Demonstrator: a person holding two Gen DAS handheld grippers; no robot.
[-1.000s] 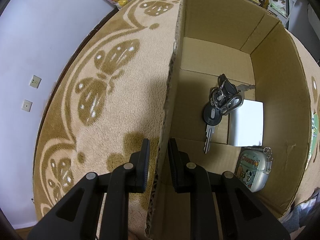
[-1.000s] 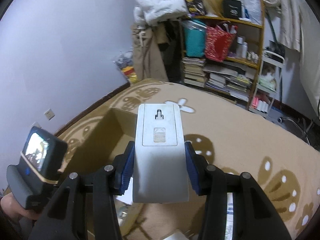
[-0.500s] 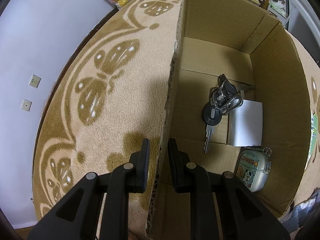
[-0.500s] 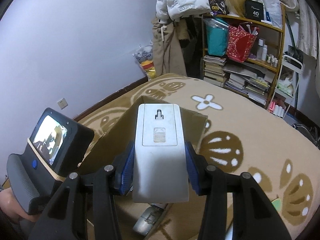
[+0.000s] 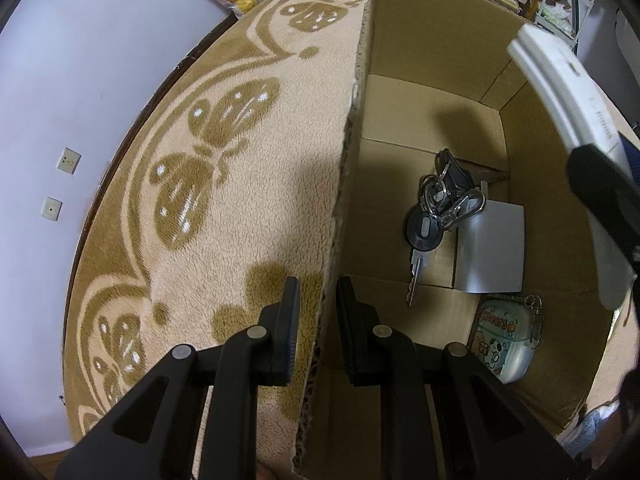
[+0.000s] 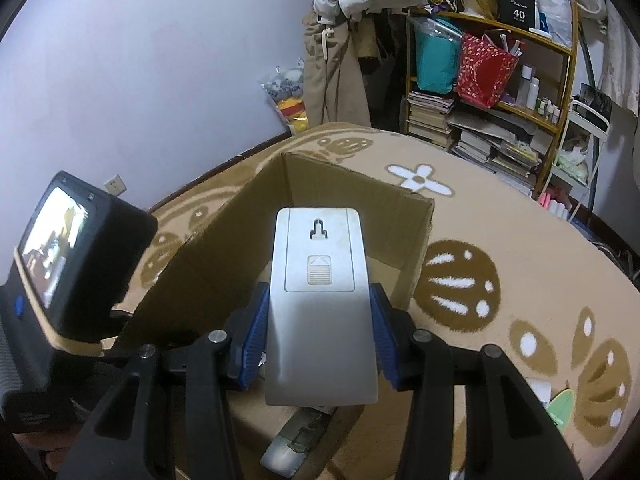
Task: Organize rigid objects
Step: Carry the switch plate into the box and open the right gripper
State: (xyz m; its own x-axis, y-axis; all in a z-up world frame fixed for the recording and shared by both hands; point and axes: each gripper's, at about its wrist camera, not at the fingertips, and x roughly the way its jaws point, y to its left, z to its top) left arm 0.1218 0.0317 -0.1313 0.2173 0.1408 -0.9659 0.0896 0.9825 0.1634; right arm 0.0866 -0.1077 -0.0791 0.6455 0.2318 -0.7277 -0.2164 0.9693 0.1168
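Observation:
My right gripper [image 6: 318,330] is shut on a white remote control [image 6: 320,300], back side up, held over the open cardboard box [image 6: 224,248]. The remote also shows at the upper right of the left wrist view [image 5: 568,92]. My left gripper [image 5: 318,308] is shut on the box's left wall [image 5: 344,184], one finger inside and one outside. On the box floor lie a bunch of keys [image 5: 436,216], a grey card [image 5: 492,252] and a small cartoon case [image 5: 506,340].
The box stands on a beige carpet [image 5: 224,184] with brown butterfly and flower patterns. A purple wall [image 6: 140,60] is at the left. A bookshelf [image 6: 492,92] with books and bags stands at the back. The left gripper's camera unit [image 6: 64,256] is at the left.
My right gripper has carried the remote forward and down over the box; it now appears in the left wrist view. The left gripper has not moved.

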